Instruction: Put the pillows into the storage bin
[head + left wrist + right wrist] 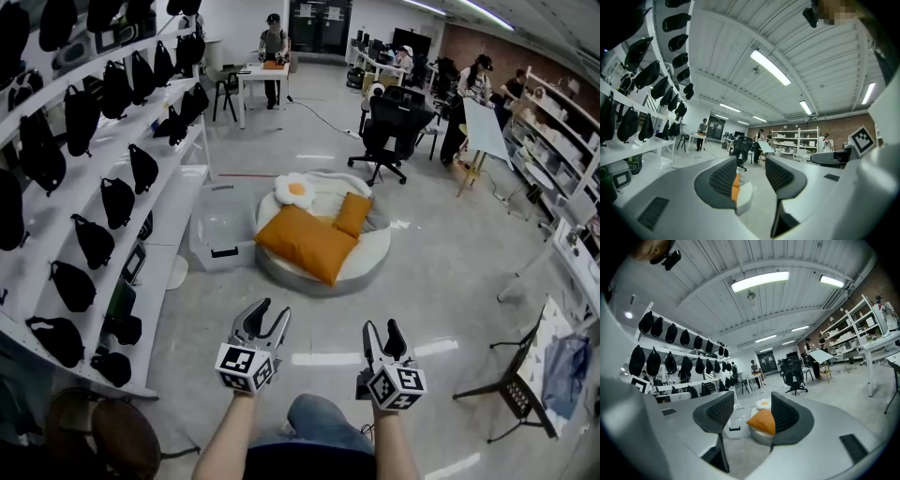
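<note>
Left gripper (pixel 272 315) and right gripper (pixel 382 328) held apart, jaws spread, nothing grasped. Large orange pillow (pixel 307 243), small orange pillow (pixel 352 214), fried-egg pillow (pixel 295 190) laid on round white cushion (pixel 370 258). Storage bin (pixel 220 225) set just beside it.

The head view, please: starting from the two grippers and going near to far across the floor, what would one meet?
Left gripper and right gripper → large orange pillow → fried-egg pillow → black office chair → white table.

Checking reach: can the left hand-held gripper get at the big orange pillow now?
Probably not yet: the left hand-held gripper, open, is well short of the big orange pillow; only floor between.
</note>
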{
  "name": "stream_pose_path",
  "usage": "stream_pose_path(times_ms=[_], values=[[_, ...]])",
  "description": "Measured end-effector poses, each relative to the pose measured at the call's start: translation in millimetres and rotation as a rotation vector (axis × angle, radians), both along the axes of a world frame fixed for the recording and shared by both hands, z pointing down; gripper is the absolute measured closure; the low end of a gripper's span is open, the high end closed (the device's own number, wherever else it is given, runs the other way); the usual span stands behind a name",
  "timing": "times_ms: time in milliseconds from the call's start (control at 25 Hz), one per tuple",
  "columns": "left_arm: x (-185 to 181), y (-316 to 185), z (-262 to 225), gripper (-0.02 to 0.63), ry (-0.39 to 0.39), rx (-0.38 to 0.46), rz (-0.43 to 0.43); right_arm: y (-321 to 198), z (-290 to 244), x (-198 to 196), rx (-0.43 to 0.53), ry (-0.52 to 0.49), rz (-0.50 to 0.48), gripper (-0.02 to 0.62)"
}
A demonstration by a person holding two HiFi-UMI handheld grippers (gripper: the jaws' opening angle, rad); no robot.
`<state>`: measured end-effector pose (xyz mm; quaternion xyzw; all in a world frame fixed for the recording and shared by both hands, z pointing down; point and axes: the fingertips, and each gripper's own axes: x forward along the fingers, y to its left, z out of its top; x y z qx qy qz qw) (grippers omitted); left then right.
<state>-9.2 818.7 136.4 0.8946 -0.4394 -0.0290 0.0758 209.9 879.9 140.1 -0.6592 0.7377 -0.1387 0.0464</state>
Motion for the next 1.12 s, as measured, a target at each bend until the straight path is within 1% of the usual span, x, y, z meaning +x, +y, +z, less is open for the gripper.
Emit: stream_pose_path(times_ms=[320,560,760,960,1120], values=[[-1,-24,-10,0.417,0.005,0.031,0.008,-25,-15,1,0.041,0.004,0.009,0.365],[-8,-52,-13,0.417,0.014,0.047,-0.033,-53,-20,1,0.061,0.011,-0.001,0.365],[-6,-83,-14,0.417,0.015,0.050,-0.053,-84,-26,8,0.077,0.008,-0.002,0.365],[0,-121,-8,0.417,-0.010,0.055,-0.055,-126,-26,17,0.085,-0.006,0.003,0.365],[5,-170,8,0.417,-0.021,0.038,-0.073,-182,-5,27,0.060,-0.009,-0.001,0.365]])
